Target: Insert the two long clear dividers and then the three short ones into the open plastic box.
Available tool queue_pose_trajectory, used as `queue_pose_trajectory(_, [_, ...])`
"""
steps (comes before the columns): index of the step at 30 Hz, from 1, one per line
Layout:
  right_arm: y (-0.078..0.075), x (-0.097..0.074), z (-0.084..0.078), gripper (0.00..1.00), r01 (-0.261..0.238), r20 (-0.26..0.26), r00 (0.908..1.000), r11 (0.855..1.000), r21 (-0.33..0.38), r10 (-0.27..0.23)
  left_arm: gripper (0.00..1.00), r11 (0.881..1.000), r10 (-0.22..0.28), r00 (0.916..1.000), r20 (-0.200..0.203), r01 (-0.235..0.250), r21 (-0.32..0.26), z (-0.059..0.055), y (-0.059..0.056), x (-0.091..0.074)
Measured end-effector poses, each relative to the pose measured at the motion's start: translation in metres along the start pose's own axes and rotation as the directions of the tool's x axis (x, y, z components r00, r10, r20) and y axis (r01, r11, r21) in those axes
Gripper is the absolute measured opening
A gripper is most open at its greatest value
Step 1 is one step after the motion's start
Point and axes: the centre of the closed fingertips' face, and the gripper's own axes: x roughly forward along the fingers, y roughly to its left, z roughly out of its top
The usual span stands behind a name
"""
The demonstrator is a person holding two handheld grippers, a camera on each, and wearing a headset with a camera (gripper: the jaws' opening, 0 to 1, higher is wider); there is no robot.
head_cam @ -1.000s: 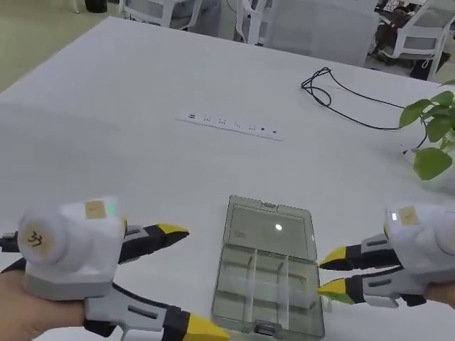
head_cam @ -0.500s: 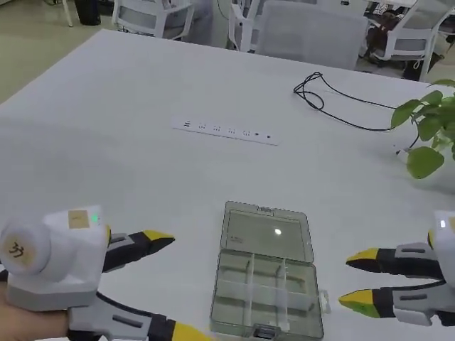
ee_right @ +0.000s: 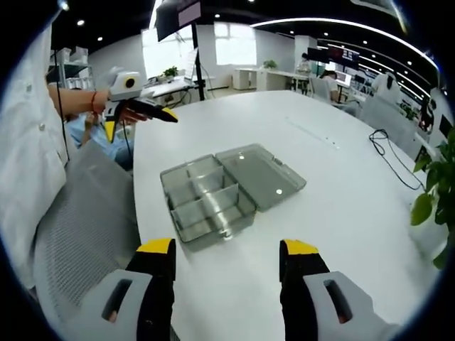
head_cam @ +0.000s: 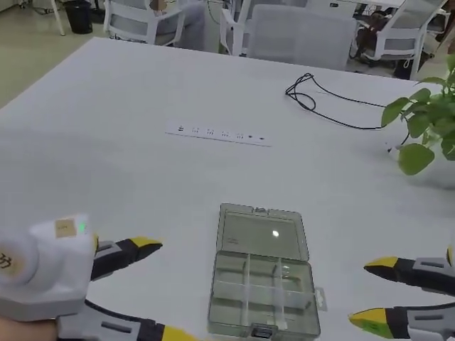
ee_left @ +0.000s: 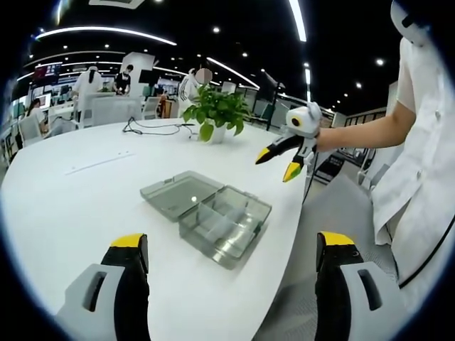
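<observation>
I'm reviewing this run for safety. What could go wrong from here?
The box sits close to the table edge; a nudge from the open left gripper or right gripper might push it off. The clear dividers are hard to see, so whether they sit fully down is unclear; closing the lid could jam.

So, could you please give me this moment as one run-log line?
clear grey plastic box lid flat open, clear dividers standing inside | left gripper open, apart from box | right gripper open, apart from box
</observation>
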Motion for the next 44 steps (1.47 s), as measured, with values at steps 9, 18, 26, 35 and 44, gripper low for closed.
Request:
queue_pose_trajectory(9, [0.003, 0.000, -0.017, 0.75, 0.016, 0.007, 0.9998, 0.999, 0.041, -0.016, 1.00, 1.000, 0.000, 0.9991, -0.042, 0.001, 0.022, -0.013, 0.003, 0.003])
queue_pose_trajectory(18, [0.006, 0.001, -0.023, 0.81, 0.020, 0.015, 0.9997, 0.997, 0.068, -0.021, 1.00, 1.000, 0.011, 0.9986, -0.052, -0.010, 0.024, -0.019, 0.009, 0.006])
queue_pose_trajectory(26, [0.007, 0.003, -0.020, 0.83, 0.013, 0.020, 0.9997, 0.998, 0.063, -0.014, 1.00, 0.999, 0.012, 0.9979, -0.064, -0.009, 0.032, -0.024, 0.009, 0.006])
queue_pose_trajectory(35, [0.008, 0.003, -0.019, 0.84, 0.008, 0.018, 0.9998, 0.998, 0.056, -0.009, 1.00, 0.999, 0.004, 0.9977, -0.068, -0.002, 0.036, -0.024, 0.005, 0.009])
queue_pose_trajectory(44, [0.010, 0.003, -0.018, 0.84, 0.007, 0.020, 0.9998, 0.999, 0.053, -0.008, 1.00, 0.999, -0.007, 0.9976, -0.069, 0.009, 0.036, -0.025, 0.002, 0.010])
